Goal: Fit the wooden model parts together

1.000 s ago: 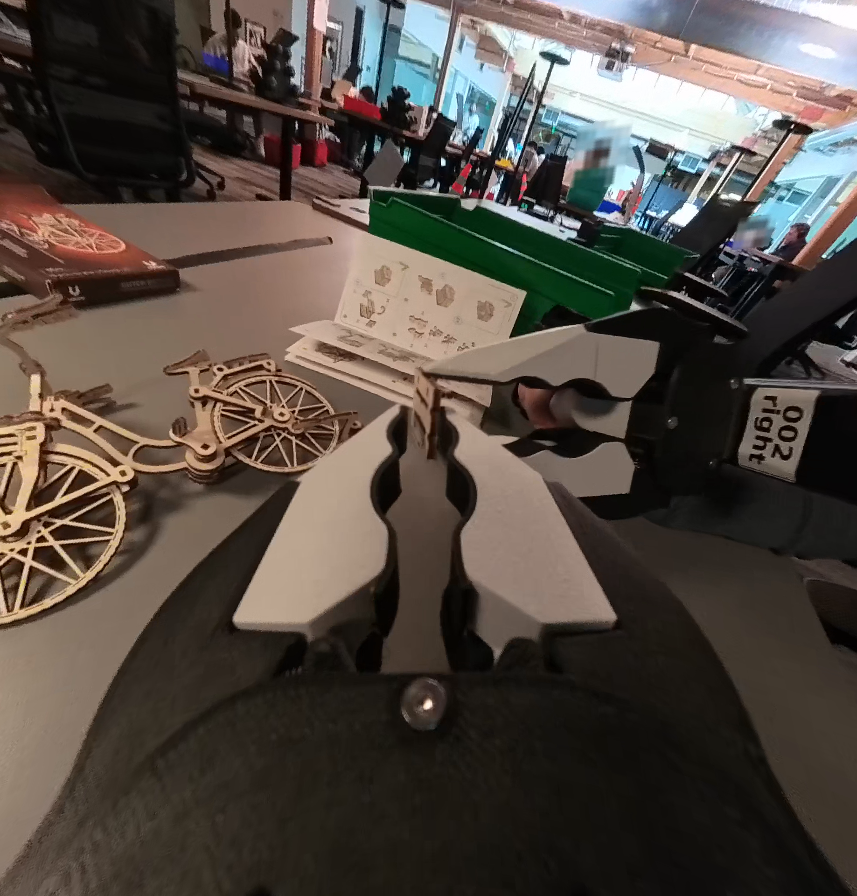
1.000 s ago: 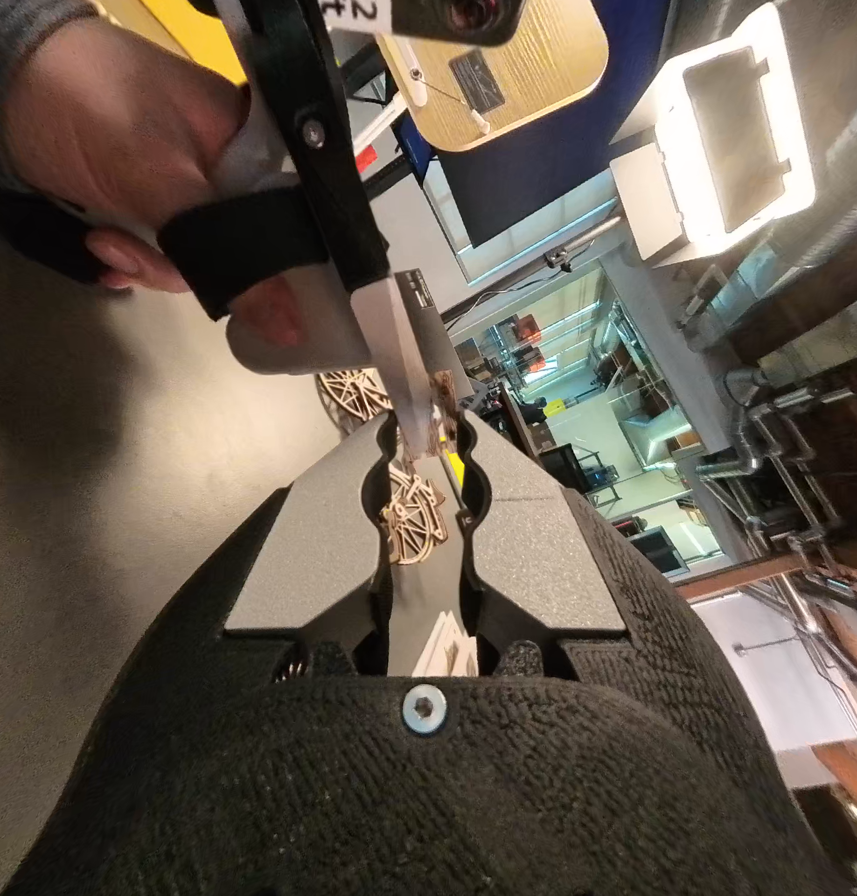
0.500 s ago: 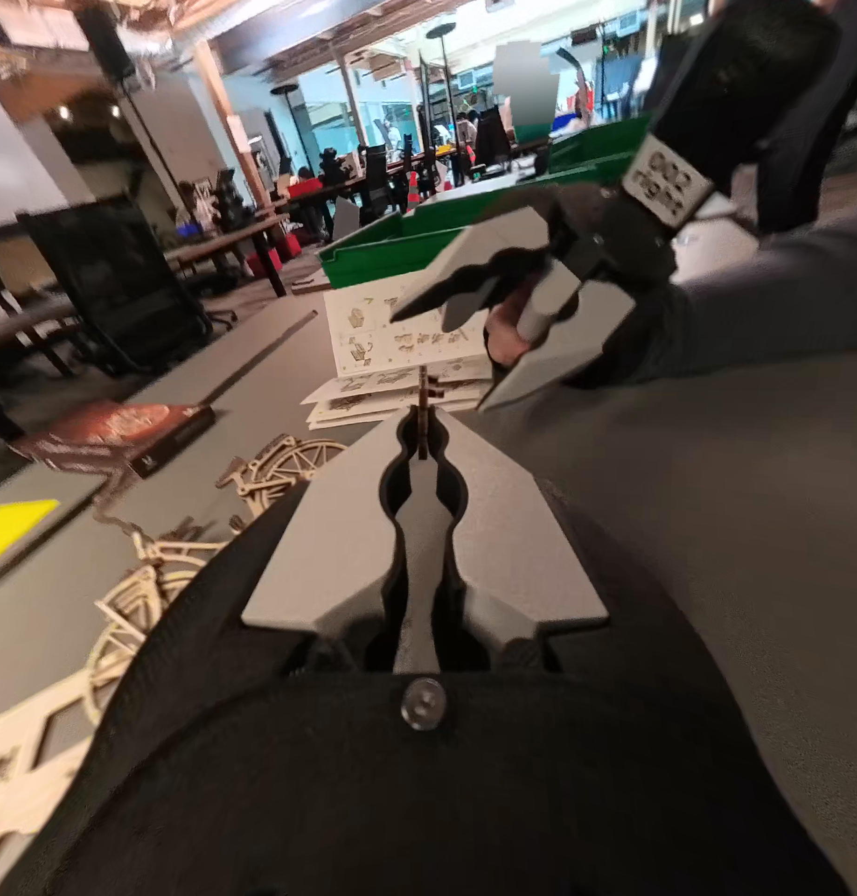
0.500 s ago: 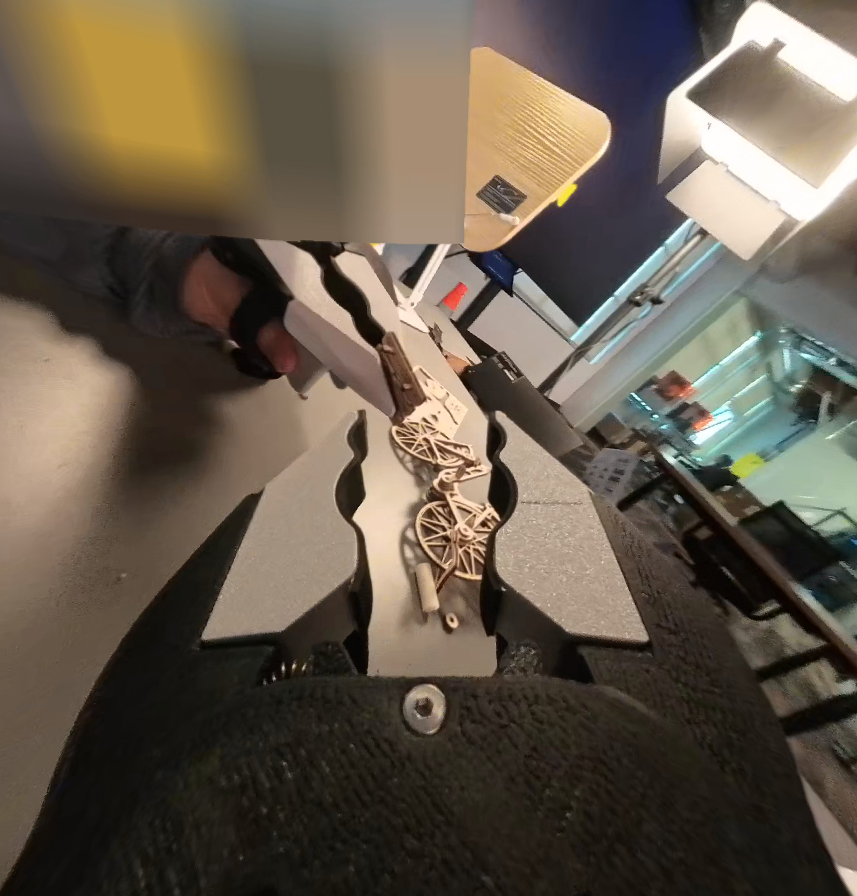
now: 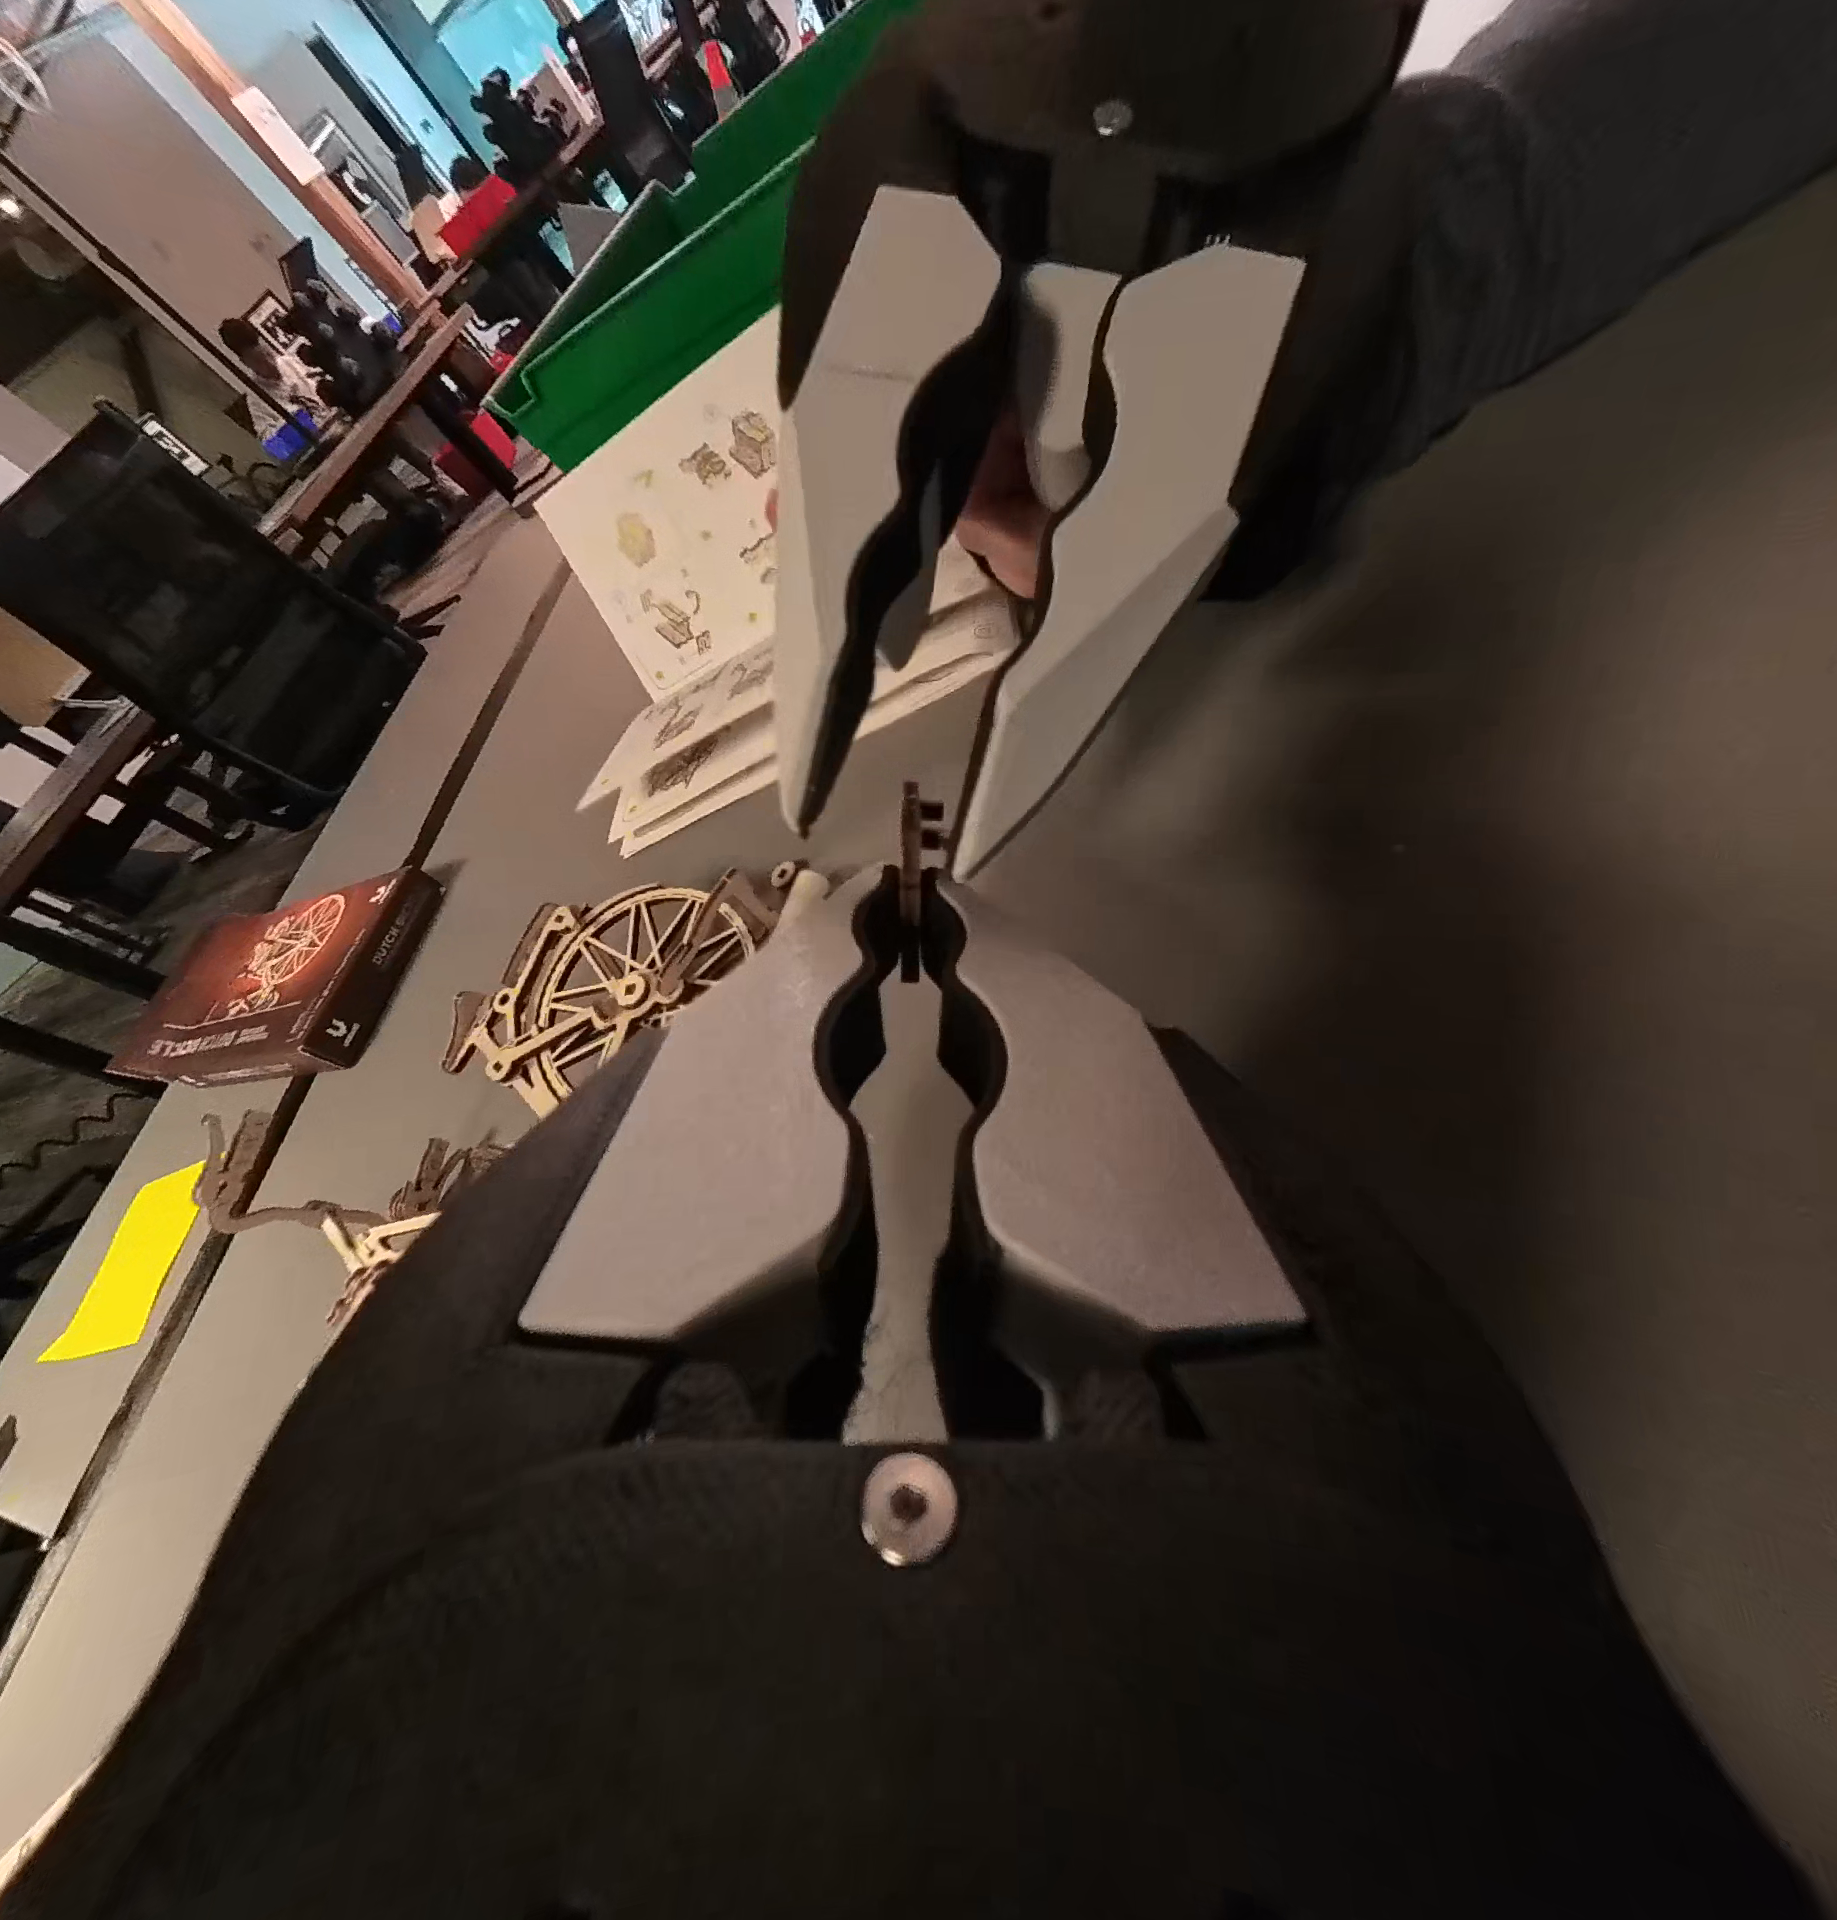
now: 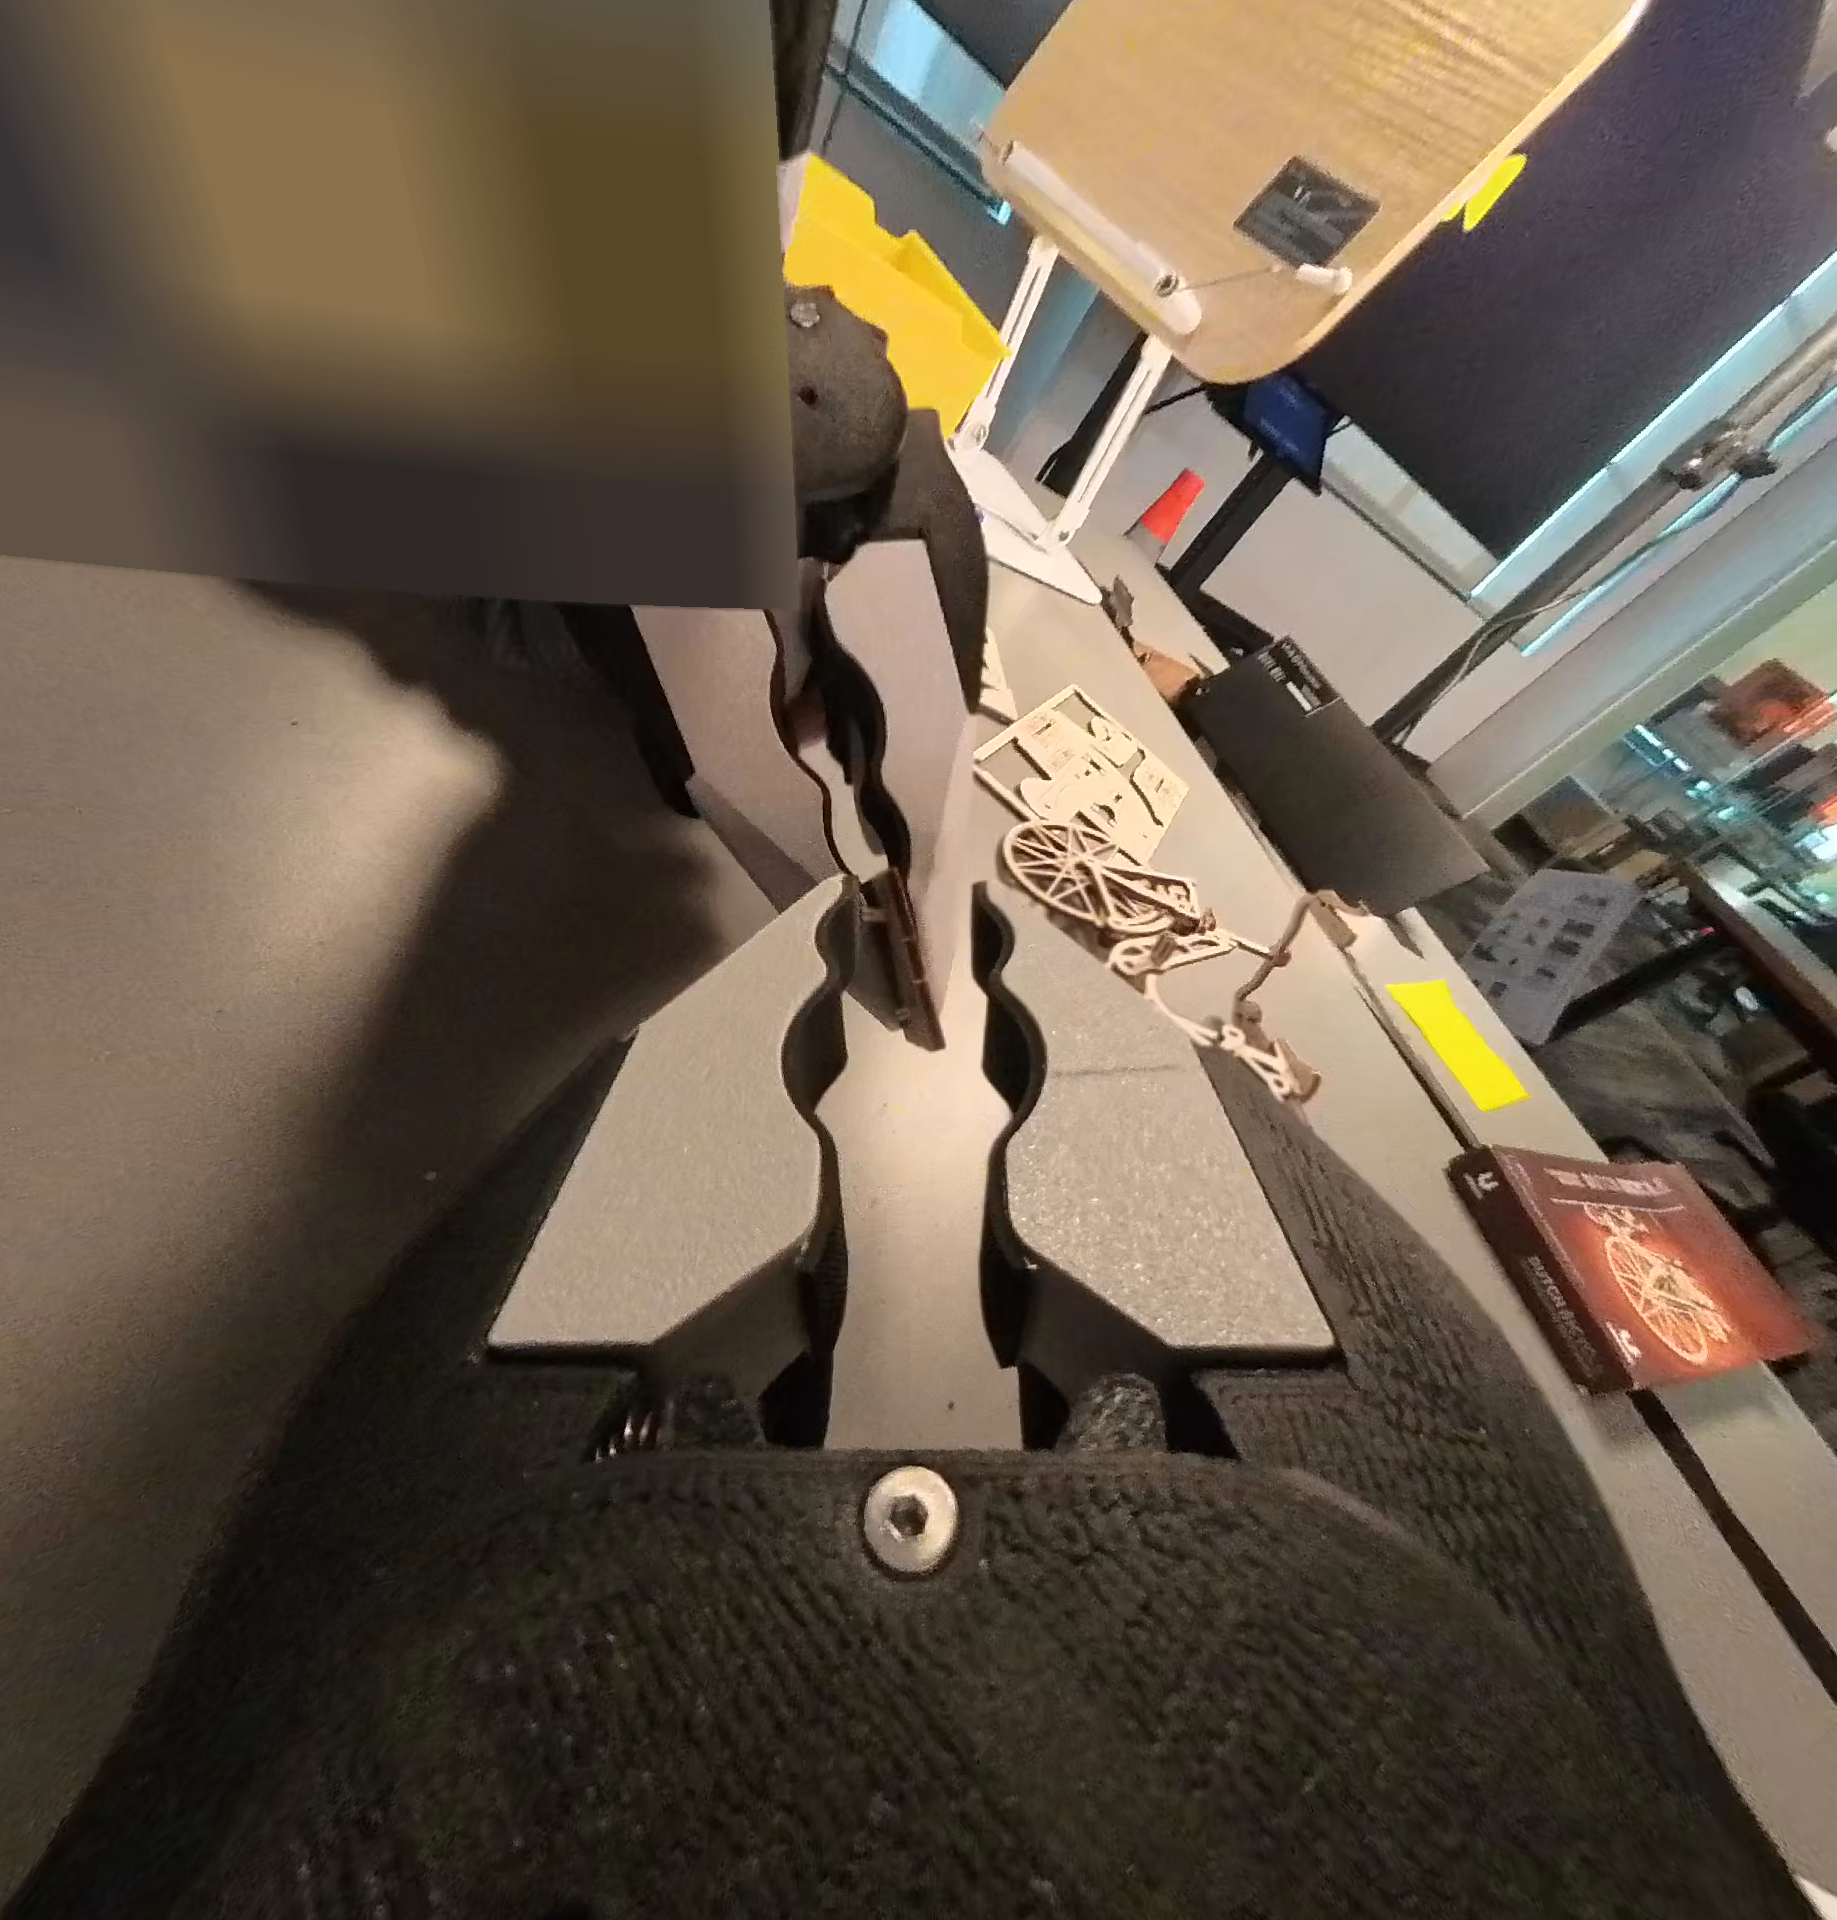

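Grey table point(image 5: 1516, 727) carries a wooden bicycle model point(image 5: 602, 987) w/ a dark box point(image 5: 280, 977) beside it and instruction sheets point(image 5: 685, 582) near a green bin point(image 5: 685, 260). Right gripper point(image 5: 883, 831) faces the left one, jaws spread wide, gripping nothing; its tips flank the top of the part, and contact w/ it is hard to judge. Left gripper point(image 5: 906, 914) is clenched on a small thin wooden part point(image 5: 910, 852), which stands upright between its tips, above the table. In the right wrist view the same part point(image 6: 909, 966) sits edge-on btw the right fingers point(image 6: 706, 1143).
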The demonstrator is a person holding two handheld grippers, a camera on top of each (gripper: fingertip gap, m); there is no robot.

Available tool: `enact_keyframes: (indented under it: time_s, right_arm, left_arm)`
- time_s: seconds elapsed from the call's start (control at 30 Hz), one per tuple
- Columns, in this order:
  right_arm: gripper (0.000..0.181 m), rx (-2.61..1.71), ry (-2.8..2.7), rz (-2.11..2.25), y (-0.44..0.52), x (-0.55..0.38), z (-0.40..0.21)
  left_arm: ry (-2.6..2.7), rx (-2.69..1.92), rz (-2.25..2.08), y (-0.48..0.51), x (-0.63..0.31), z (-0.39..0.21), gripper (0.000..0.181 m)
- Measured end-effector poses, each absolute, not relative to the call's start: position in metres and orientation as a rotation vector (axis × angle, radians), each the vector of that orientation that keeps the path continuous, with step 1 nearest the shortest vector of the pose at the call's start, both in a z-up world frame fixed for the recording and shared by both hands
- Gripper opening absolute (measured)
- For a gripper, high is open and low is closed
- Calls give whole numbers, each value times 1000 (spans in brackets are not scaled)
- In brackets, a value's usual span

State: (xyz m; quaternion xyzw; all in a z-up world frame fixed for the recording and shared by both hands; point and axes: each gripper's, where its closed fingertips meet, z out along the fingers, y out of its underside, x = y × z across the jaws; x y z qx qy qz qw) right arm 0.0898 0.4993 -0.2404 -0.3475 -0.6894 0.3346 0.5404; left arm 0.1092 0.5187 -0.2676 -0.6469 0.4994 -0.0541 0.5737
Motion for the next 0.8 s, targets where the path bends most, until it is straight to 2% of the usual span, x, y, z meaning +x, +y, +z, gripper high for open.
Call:
enact_keyframes:
  time_s: [0.1, 0.23, 0.6, 0.8]
  right_arm:
    - [10, -850, -1681, 788, 496, 90, -246]
    - [7, -858, -1693, 777, 496, 91, -248]
    - [20, -905, -1718, 693, 500, 95, -249]
    - [12, -930, -1786, 678, 498, 97, -258]
  left_arm:
    - [1195, -1531, -110, 519, 109, -272, 1]
    - [1217, -1541, -107, 519, 110, -275, 1]
    - [1223, -1553, -125, 518, 111, -276, 1]
    - [1235, -1555, -118, 518, 111, -278, 2]
